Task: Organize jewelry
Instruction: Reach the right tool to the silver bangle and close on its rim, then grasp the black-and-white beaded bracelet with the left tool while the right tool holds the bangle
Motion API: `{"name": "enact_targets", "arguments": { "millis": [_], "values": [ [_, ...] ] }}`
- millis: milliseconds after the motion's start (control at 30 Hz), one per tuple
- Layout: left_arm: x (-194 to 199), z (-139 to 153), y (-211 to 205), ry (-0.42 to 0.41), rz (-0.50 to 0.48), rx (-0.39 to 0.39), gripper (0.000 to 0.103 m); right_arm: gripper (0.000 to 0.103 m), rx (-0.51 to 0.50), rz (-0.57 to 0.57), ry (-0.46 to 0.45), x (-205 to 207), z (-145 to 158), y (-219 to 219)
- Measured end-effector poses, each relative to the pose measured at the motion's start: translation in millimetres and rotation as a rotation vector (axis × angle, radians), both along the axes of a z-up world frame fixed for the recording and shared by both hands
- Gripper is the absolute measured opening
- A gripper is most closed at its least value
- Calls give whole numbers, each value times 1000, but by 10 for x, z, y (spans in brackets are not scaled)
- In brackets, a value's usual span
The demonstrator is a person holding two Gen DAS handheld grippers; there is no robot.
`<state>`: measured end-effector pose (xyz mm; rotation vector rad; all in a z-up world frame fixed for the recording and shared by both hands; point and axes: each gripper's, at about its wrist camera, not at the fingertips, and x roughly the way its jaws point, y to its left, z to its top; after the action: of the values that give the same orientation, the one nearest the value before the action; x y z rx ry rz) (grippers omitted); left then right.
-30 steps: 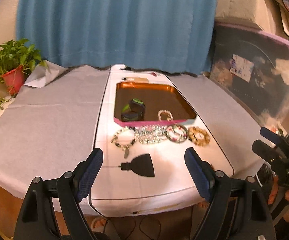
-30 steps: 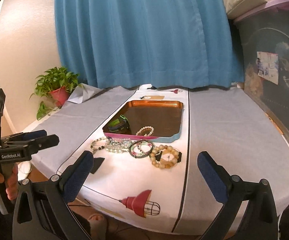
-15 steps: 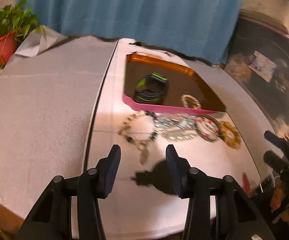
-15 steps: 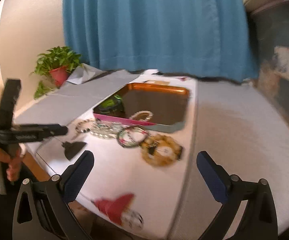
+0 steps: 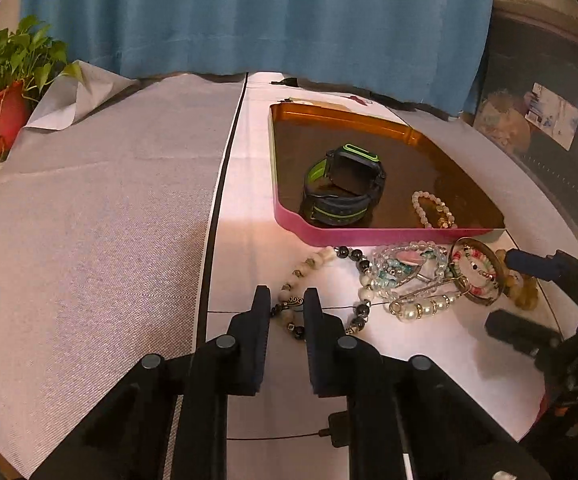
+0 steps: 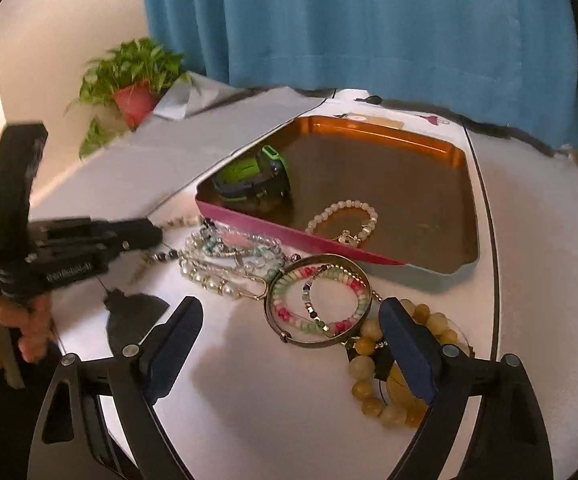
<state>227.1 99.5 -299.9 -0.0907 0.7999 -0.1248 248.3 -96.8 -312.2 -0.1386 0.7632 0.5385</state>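
Note:
A pink-walled tray (image 5: 369,236) (image 6: 289,236) holds a green-black watch (image 5: 345,188) (image 6: 257,180) and a pale bead bracelet (image 5: 433,210) (image 6: 345,220). In front lie a dark-and-white bead bracelet (image 5: 329,280), clear and pearl strands (image 5: 409,280) (image 6: 229,260), a metal bangle with coloured beads (image 5: 477,272) (image 6: 317,304) and an amber bead bracelet (image 6: 389,376). My left gripper (image 5: 286,300) (image 6: 145,234) has its jaws narrowed to a small gap around the dark-and-white bracelet's near side. My right gripper (image 6: 291,328) (image 5: 505,292) is open, low over the bangle.
A potted plant (image 5: 5,92) (image 6: 133,80) stands at the table's far left edge. A grey cloth (image 5: 89,220) covers the left half of the table. A blue curtain (image 5: 249,12) hangs behind. Dark storage boxes (image 5: 549,120) stand at the right.
My left gripper moved forward and down to the dark-and-white bracelet and its jaws narrowed from wide open. My right gripper moved forward and lower over the bangle, staying open.

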Motion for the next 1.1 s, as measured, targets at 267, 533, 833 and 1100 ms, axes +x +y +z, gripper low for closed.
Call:
{"name": "enact_targets", "arguments": {
  "millis": [267, 533, 833, 1100],
  "values": [
    [105, 3, 14, 18, 6, -45, 12, 89, -145, -22, 1, 178, 19, 62],
    [107, 10, 31, 32, -18, -53, 12, 64, -204, 73, 21, 256, -1, 128],
    [25, 29, 114, 54, -33, -132, 8, 64, -214, 25, -22, -33, 265, 42],
    [-308, 74, 97, 50, -83, -133, 3, 64, -66, -88, 9, -556, 246, -249]
  ]
}}
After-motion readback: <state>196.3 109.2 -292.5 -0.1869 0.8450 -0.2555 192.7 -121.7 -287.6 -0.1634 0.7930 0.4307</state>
